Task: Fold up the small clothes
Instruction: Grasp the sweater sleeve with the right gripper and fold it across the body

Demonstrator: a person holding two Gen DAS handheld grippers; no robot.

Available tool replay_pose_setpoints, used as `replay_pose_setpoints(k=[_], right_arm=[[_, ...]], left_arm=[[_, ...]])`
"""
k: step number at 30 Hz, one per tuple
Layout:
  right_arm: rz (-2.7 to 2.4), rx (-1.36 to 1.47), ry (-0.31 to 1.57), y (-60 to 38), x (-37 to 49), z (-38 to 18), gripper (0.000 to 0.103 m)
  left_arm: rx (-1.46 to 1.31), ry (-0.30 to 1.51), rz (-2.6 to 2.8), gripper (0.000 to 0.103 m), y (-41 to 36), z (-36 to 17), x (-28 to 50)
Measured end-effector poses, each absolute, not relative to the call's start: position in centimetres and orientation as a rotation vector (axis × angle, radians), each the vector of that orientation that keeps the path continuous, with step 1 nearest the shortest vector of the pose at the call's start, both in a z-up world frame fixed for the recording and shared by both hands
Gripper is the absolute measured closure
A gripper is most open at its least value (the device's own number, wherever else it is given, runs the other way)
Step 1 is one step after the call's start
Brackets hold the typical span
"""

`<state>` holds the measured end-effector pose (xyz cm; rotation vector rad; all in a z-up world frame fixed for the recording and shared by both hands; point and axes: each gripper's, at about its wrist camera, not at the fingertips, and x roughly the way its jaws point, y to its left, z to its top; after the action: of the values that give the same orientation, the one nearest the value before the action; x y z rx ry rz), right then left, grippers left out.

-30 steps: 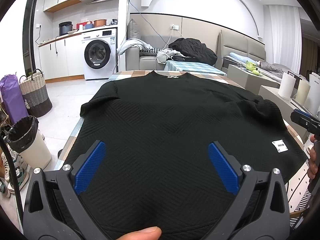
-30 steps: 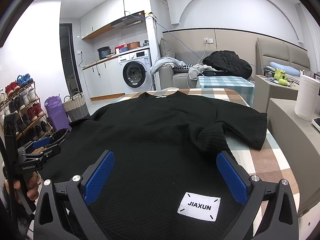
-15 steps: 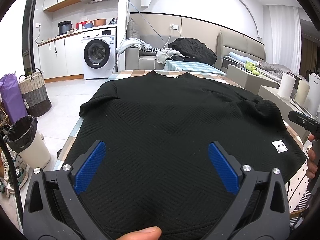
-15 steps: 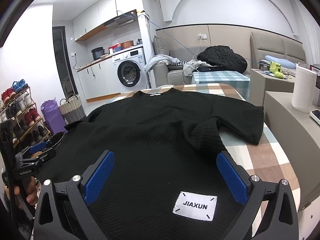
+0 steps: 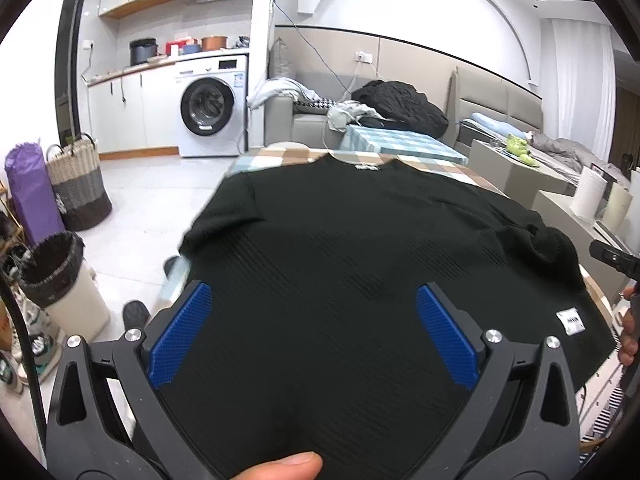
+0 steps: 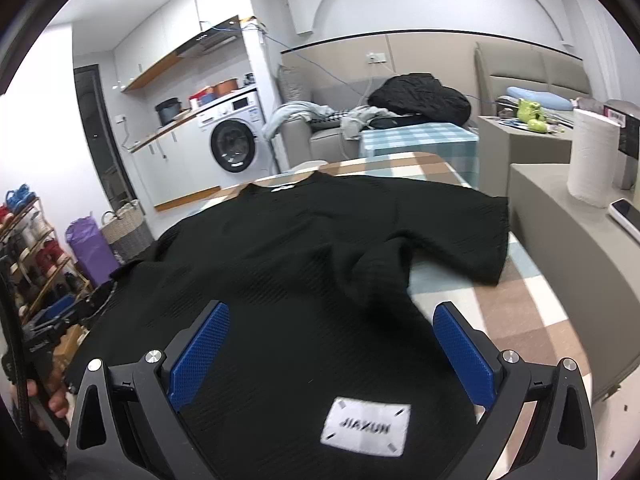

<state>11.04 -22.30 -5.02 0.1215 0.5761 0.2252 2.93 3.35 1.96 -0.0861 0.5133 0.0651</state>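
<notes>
One black T-shirt (image 5: 360,264) lies spread across the checked table (image 6: 532,312), hem at the near edge. Only the right wrist view shows its right sleeve (image 6: 452,240) bunched. Left gripper (image 5: 316,336) and right gripper (image 6: 332,356) both hover spread, grasping nothing.

My right gripper (image 6: 331,350) has bare checkered table (image 6: 516,308) at two o'clock. A bunched-up sleeve (image 6: 440,236) blocks one o'clock.
</notes>
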Motion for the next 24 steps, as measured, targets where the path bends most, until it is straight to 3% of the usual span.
replay_pose_setpoints(k=[11,14,17,19,24], right_arm=[[0.076,0.284,0.638,-27.5,16.7,-4.1,0.001],[0.056,0.401,0.706,-30.2,18.7,-4.9,0.009],[0.041,0.548,0.758,-33.0,20.0,-6.3,0.016],[0.003,0.592,0.787,-34.3,20.8,-7.2,0.028],[-0.075,0.65,0.857,-36.3,22.6,-9.4,0.033]], left_arm=[[-0.128,0.488,0.048,0.001,4.4,3.2,7.5],[-0.148,0.509,0.053,0.001,5.1,2.9,9.6],[-0.151,0.543,0.049,0.011,5.6,2.4,11.4],[-0.144,0.558,0.047,0.015,5.9,2.1,12.8],[-0.139,0.563,0.028,0.015,6.2,1.6,14.9]])
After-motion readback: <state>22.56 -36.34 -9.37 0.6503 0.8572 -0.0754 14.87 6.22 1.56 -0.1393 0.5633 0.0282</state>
